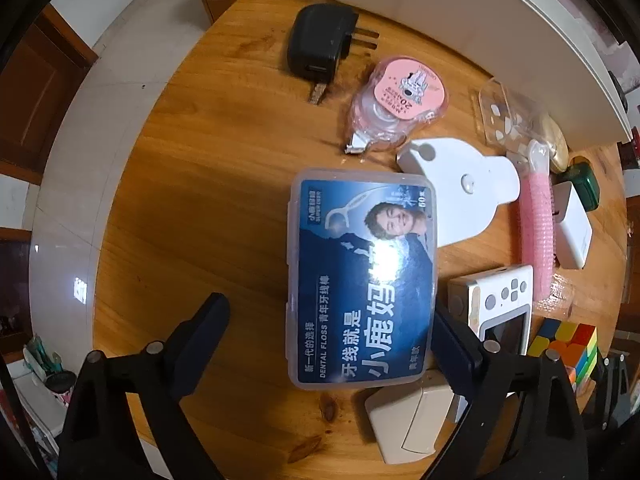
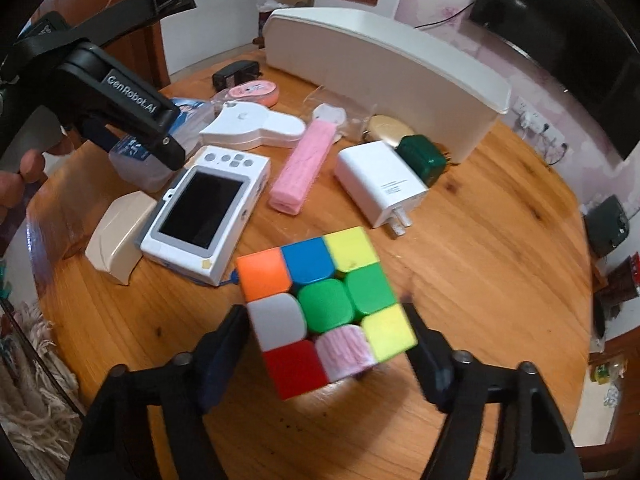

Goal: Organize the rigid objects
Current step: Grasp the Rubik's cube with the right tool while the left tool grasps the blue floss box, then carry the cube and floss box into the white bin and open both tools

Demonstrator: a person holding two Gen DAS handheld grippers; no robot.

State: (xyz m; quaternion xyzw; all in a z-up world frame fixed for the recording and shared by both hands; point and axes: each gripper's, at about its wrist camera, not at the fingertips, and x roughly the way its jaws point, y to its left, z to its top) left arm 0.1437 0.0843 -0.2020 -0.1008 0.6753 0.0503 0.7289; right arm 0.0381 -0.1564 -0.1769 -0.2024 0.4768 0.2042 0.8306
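In the left wrist view my left gripper (image 1: 332,332) is open around a clear dental floss box (image 1: 362,276) with a blue label; the right finger touches its side, the left finger stands well apart. The box lies on the round wooden table (image 1: 200,200). In the right wrist view my right gripper (image 2: 326,344) is open around a colourful puzzle cube (image 2: 326,308); the fingers sit close to both sides, contact unclear. The left gripper body (image 2: 132,116) shows at upper left over the floss box (image 2: 138,160).
A white bin (image 2: 384,76) stands at the back. On the table lie a white handheld device (image 2: 208,212), cream box (image 2: 118,236), pink roller (image 2: 304,164), white charger (image 2: 380,186), green item (image 2: 420,158), white plastic piece (image 2: 256,128), pink tape (image 2: 256,92), black adapter (image 1: 320,46).
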